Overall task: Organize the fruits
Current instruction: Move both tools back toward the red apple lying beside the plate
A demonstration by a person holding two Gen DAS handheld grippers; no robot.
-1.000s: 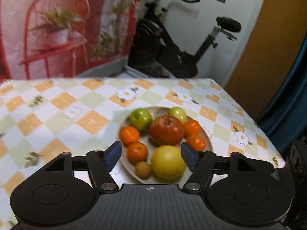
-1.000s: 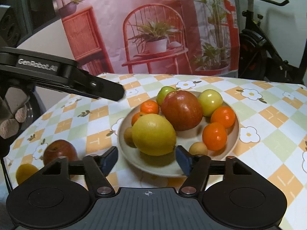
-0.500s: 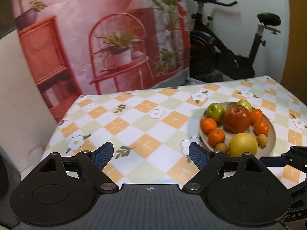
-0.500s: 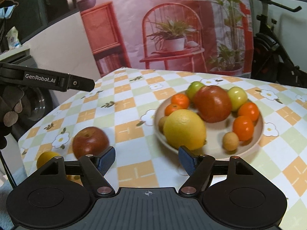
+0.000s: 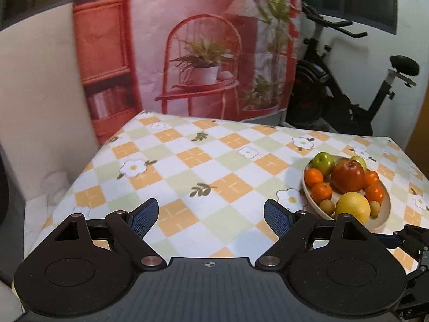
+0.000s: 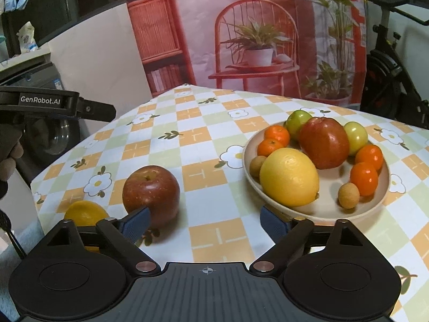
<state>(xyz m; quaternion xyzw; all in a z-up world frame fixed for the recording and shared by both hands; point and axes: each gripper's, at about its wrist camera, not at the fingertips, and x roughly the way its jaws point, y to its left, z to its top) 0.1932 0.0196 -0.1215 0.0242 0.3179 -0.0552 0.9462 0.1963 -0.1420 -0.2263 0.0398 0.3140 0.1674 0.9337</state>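
A beige plate (image 6: pixel 380 201) on the checked tablecloth holds a red apple (image 6: pixel 324 142), a big yellow citrus (image 6: pixel 289 177), green apples, several tangerines and small brown fruits. The plate (image 5: pixel 386 214) also shows at the right of the left wrist view. A loose red apple (image 6: pixel 151 190) and a yellow-orange fruit (image 6: pixel 84 213) lie on the cloth left of the plate. My right gripper (image 6: pixel 206 221) is open and empty, its left finger just in front of the loose apple. My left gripper (image 5: pixel 210 216) is open and empty over bare cloth, left of the plate.
The left gripper's body (image 6: pixel 53 104) reaches in from the left of the right wrist view. The table edge (image 6: pixel 34 187) drops off at the left. An exercise bike (image 5: pixel 348 102) and a printed backdrop (image 5: pixel 203 53) stand behind the table.
Both grippers have drawn back and swung left from the plate. The loose red apple and the yellow-orange fruit have come into the right wrist view. Both grippers stay open.
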